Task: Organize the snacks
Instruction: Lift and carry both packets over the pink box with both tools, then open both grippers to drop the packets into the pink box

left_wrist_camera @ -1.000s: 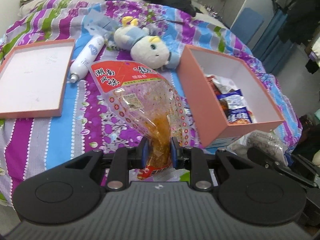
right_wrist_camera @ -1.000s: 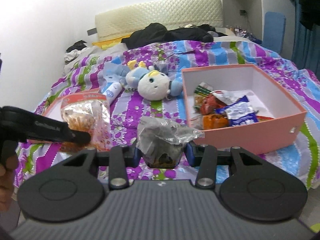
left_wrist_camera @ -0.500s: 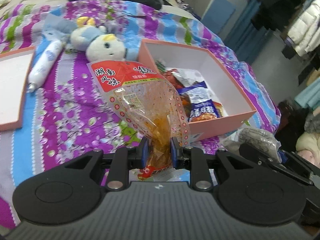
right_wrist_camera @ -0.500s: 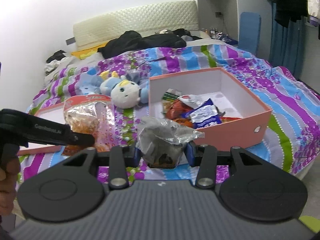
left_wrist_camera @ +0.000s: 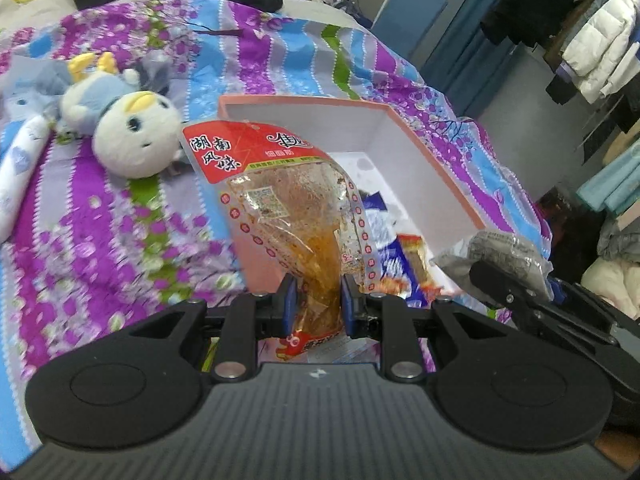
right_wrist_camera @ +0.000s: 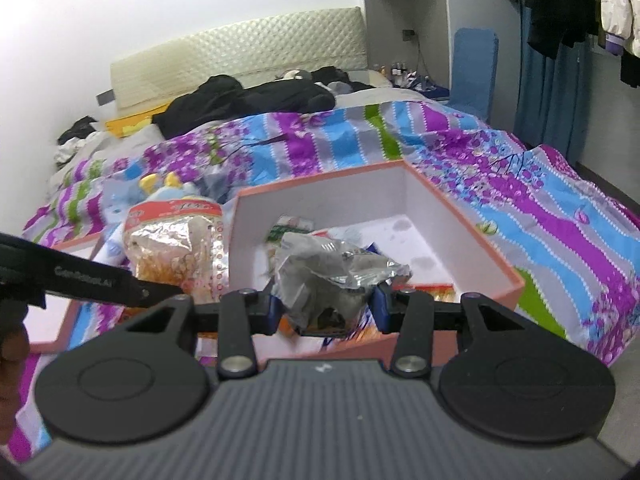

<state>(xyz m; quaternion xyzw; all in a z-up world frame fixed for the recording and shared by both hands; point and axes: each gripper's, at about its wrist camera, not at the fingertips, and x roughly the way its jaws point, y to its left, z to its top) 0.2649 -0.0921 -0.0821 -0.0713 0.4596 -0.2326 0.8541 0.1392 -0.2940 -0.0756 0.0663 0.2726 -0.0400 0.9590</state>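
left gripper (left_wrist_camera: 316,308): black, blue pads, silver screws | right gripper (right_wrist_camera: 325,309): same, ribbed grey body

Red bag (left_wrist_camera: 296,216) hid box (left_wrist_camera: 400,152) near-left corner + part of snacks (left_wrist_camera: 400,268) inside in left view; their labels were too small/blurred to read. Bedspread (left_wrist_camera: 120,248) lower left was motion-blurred. Tube (left_wrist_camera: 16,172) was cut off by left edge. In right view silver bag (right_wrist_camera: 332,276) covered box mid contents; lid (right_wrist_camera: 72,248) was mostly behind left gripper (left_wrist_camera: 316,304) arm and bag. Hand (right_wrist_camera: 10,344) at left edge was cropped, dark. Silver bag print was unreadable.
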